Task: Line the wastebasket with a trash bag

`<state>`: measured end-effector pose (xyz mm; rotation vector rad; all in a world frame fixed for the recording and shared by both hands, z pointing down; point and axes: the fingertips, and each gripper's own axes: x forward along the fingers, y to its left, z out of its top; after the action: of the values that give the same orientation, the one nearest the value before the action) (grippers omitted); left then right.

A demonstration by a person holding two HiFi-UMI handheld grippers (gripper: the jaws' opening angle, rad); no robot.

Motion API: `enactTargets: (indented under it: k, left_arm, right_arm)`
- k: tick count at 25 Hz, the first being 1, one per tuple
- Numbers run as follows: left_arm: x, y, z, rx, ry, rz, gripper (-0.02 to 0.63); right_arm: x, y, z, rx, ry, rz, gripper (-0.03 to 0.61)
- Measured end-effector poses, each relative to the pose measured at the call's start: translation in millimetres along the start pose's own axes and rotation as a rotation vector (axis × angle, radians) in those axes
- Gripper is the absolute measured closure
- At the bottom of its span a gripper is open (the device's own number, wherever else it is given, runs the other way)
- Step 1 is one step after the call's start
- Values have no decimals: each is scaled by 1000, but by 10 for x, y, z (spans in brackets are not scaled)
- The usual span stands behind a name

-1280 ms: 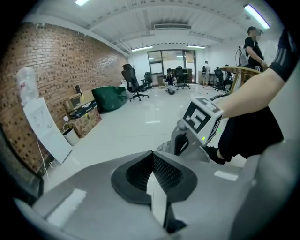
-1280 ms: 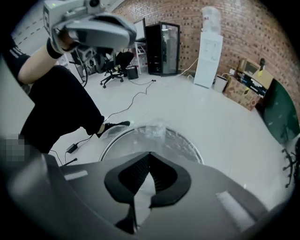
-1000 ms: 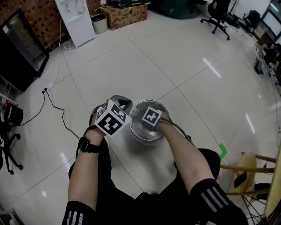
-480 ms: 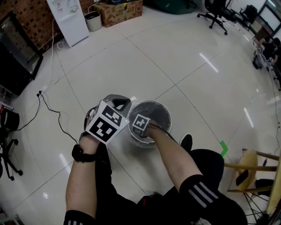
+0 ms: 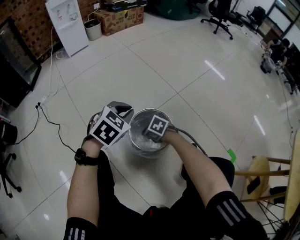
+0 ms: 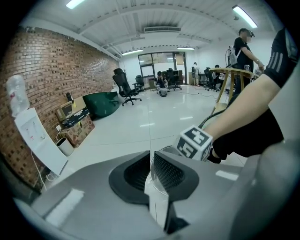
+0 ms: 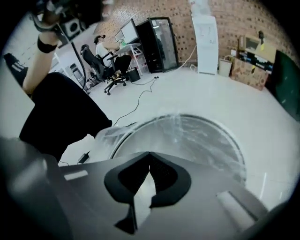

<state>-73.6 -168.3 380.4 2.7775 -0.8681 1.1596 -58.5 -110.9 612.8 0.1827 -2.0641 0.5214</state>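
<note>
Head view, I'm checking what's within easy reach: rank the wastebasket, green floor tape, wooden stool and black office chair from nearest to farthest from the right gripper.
From the right gripper:
1. Wastebasket, directly beneath it.
2. Green tape, on the floor to the right.
3. Wooden stool, farther right, near the picture's edge.
4. Office chair, far across the room, at the top.

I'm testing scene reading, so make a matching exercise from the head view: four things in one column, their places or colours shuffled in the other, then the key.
Things:
1 wastebasket
2 water dispenser
3 tape mark
4 stool

Places or colours:
A wooden, at the right edge
B centre, just in front of the person
C white, top left by the brick wall
D green, flat on the floor

Pairs: 1-B, 2-C, 3-D, 4-A
</note>
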Motion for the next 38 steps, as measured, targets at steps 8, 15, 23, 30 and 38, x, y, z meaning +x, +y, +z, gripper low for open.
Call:
enactTargets:
  k: [8,15,23,30,38]
  left_arm:
    - [26,-377,62,3,-22,-68,505]
    - [-54,-684,56,12,-36,-111,451]
    - [40,-613,-56,4,-10,-110,437]
    - [125,-638,-135,23,23,-142,433]
    - [103,-609,-107,26,17,-126,433]
  right_arm:
    - [-1863,251,354,-77,-320,-228,572]
    - [-2316,264,93,3,-516,-256,572]
    - [-2198,37,-56,7,-470,-248,572]
    - [-2207,82,157,-30,-491,-216,572]
    - [-2175,119,116,-40,-473,-206,572]
